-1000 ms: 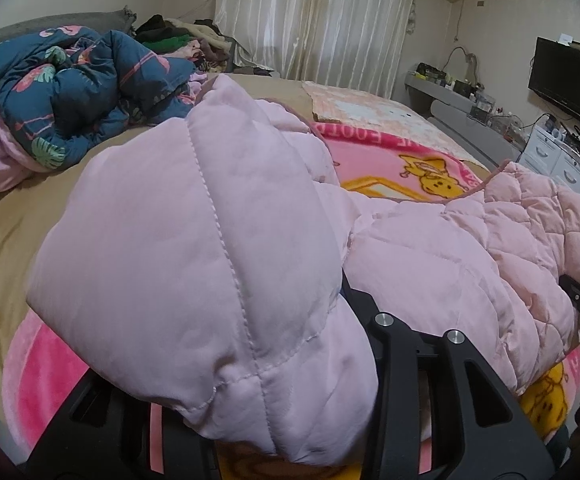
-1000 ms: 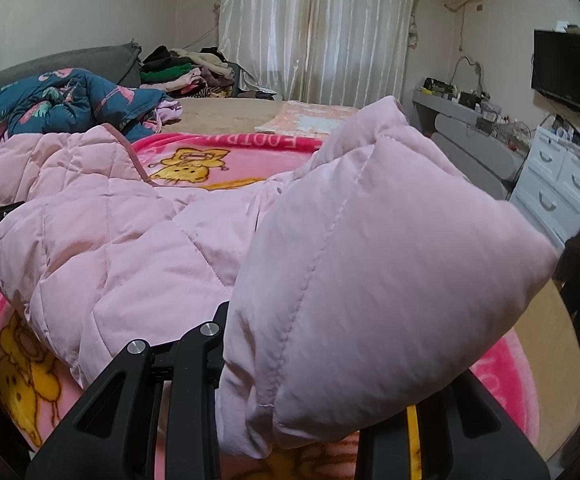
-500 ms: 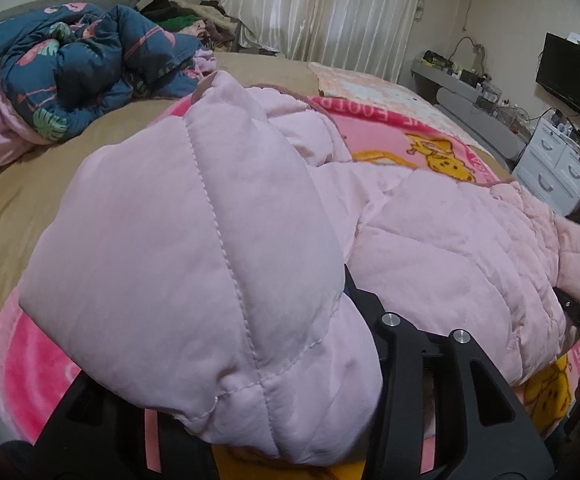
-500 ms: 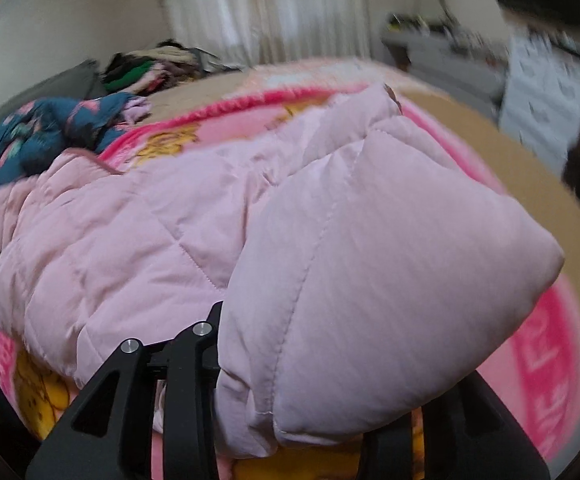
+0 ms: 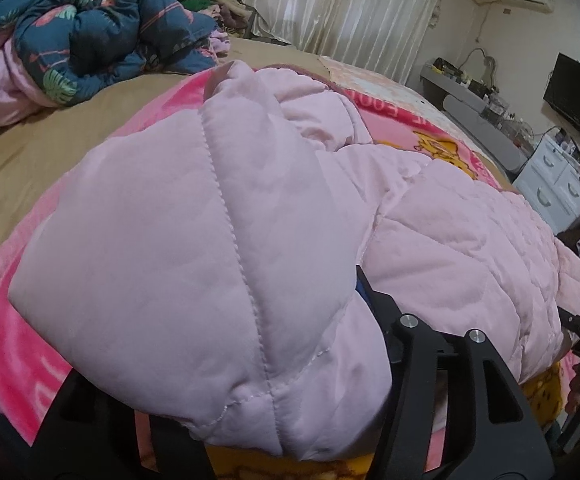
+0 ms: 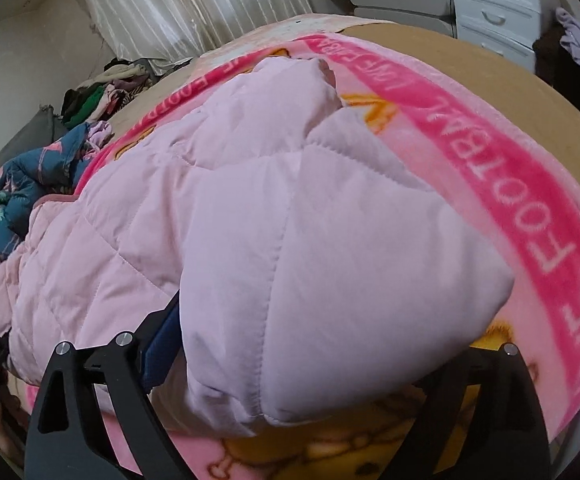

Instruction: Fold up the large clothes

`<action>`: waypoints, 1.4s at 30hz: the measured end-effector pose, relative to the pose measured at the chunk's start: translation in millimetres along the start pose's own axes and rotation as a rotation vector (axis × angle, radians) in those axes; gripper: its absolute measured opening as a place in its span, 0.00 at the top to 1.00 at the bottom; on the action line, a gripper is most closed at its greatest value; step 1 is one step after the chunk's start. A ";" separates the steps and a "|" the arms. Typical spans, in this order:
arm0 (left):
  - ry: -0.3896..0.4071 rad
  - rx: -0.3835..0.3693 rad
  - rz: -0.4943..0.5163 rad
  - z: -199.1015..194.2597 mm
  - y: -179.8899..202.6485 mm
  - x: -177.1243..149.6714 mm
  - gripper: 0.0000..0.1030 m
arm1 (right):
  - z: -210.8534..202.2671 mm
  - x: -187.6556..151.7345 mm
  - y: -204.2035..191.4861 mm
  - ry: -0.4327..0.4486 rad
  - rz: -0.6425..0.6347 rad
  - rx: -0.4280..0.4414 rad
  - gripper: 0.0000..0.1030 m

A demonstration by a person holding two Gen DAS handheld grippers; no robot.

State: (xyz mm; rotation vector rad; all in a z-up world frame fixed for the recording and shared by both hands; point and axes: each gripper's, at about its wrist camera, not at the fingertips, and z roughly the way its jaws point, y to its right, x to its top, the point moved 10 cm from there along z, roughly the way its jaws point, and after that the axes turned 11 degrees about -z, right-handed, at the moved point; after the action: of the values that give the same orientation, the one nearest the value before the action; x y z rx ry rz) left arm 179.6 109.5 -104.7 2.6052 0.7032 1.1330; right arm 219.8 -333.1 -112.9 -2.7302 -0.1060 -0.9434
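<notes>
The pink quilted jacket [image 5: 218,240] hid both grippers' fingertips: the left gripper [image 5: 250,420] and right gripper [image 6: 309,400] were opening with jacket folds between them, upon the pink cartoon blanket [image 6: 529,184].

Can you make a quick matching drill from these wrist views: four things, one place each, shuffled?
Things:
1. pale pink quilted puffer jacket
2. dark blue flamingo-print duvet
3. white chest of drawers
4. black flat-screen TV

Places:
A. bunched at the far left of the bed
B. on the wall, right side
C. spread on the pink cartoon blanket
D. on the floor beside the bed

Pairs: 1-C, 2-A, 3-D, 4-B
</notes>
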 end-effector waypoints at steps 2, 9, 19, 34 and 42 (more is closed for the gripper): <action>0.006 0.003 0.009 -0.3 1.6 1.3 0.52 | 1.6 3.7 -2.8 0.009 -0.003 0.003 0.12; -0.018 -0.026 -0.062 3.1 -2.3 4.8 0.46 | 15.5 10.6 -6.3 0.017 0.092 0.138 0.22; 0.008 -0.010 -0.072 10.4 -3.1 25.2 0.53 | -11.1 39.7 -59.1 0.136 -0.260 0.037 0.65; -0.002 0.051 -0.040 9.7 -9.4 5.6 0.51 | -1.2 14.3 -38.9 0.077 -0.182 -0.021 0.33; -0.033 0.049 -0.052 0.7 -11.4 5.8 0.42 | -36.6 4.1 -32.4 0.122 -0.168 -0.068 0.05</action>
State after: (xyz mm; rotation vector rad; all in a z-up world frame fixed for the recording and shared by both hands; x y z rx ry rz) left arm 179.6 122.4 -105.7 2.6234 0.7973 1.0680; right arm 196.4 -311.3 -75.8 -2.7510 -0.2889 -1.1772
